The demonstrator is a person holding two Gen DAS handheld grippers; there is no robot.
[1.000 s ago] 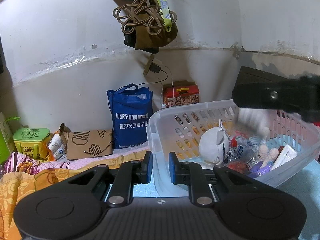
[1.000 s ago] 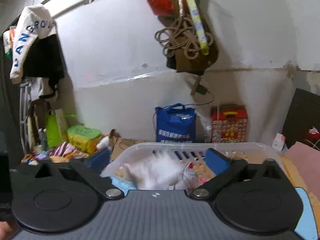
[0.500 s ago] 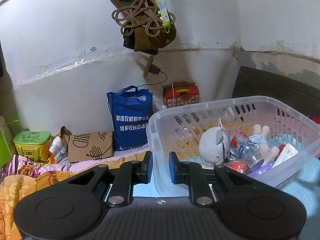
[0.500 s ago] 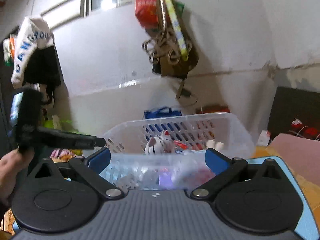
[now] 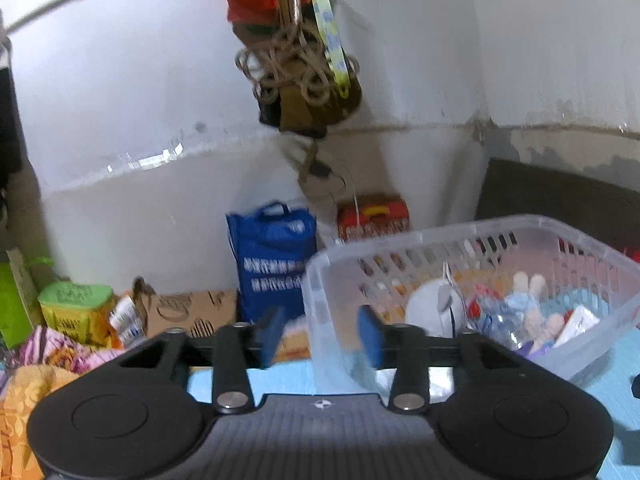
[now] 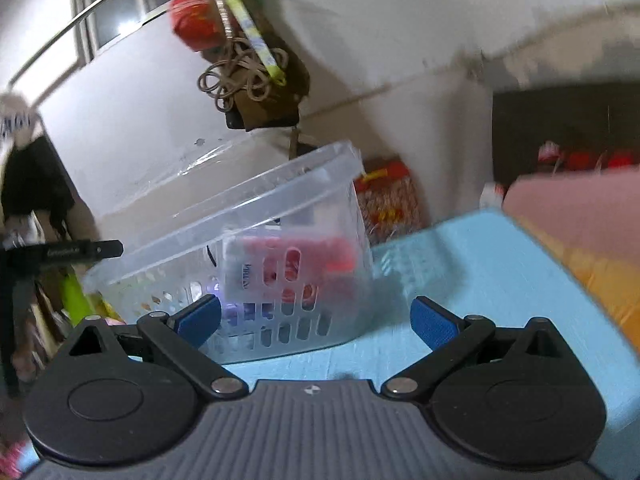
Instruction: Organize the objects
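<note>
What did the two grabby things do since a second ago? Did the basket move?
The left hand-held gripper opened: its blue pads, nearly together before, now stand apart astride the near corner of the basket. The right hand-held gripper pulled back out of the basket, dropped low beside it and tilted; it is open and empty. The basket, its white plush toy and the blue bag stayed put.

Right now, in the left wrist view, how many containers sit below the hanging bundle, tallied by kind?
Bags: 2, the blue tote and the brown paper bag
Boxes: 1, the red carton
Tubs: 1, the green tub
Baskets: 1, the clear basket
Total: 5, leaving out a cut-off green thing at the left edge.
</note>
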